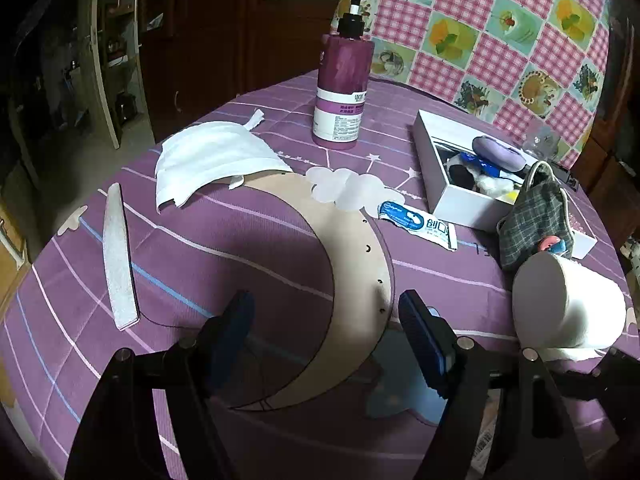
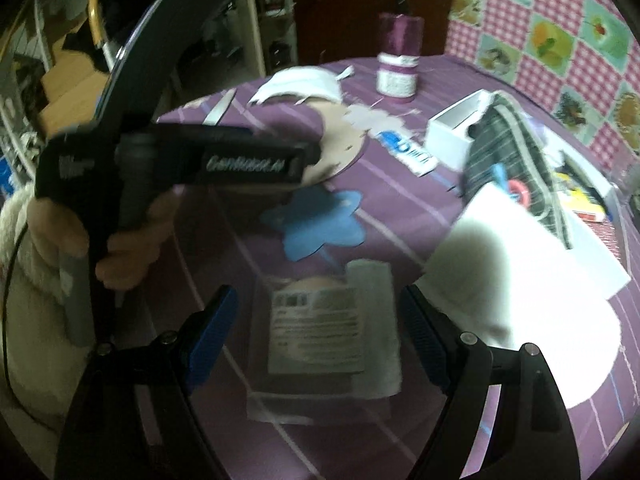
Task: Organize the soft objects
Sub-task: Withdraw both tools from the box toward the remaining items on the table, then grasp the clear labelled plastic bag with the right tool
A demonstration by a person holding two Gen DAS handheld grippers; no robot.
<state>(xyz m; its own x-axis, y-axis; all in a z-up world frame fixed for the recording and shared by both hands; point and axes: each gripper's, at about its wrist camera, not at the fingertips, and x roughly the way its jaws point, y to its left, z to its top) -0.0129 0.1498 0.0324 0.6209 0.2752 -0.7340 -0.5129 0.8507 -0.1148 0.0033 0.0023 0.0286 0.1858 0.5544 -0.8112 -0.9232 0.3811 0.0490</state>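
Both claws are wide open and hold nothing, so this looks like the moment of picking what to grab. The left claw (image 1: 326, 320) hangs low over the bench (image 1: 240, 240), above the big moon shape on the purple cloth. The right claw (image 2: 318, 332) hangs over a flat clear packet (image 2: 320, 332) with a label, lying right between its two blue pads; the picture is blurry, so I cannot tell what is inside. The soft things are spread around: a white face mask (image 1: 212, 164) lies far off on the left side, a checked cloth mask (image 1: 536, 220) hangs half over the edge of the white box (image 1: 452, 200), and a toilet roll (image 1: 568, 304) sits just beside it. There is fluffy stuff in the box, so I think the soft things go in there. Next, I think, the right claw must drop down around the packet and squeeze softly, because it is thin and flat and could slip out.
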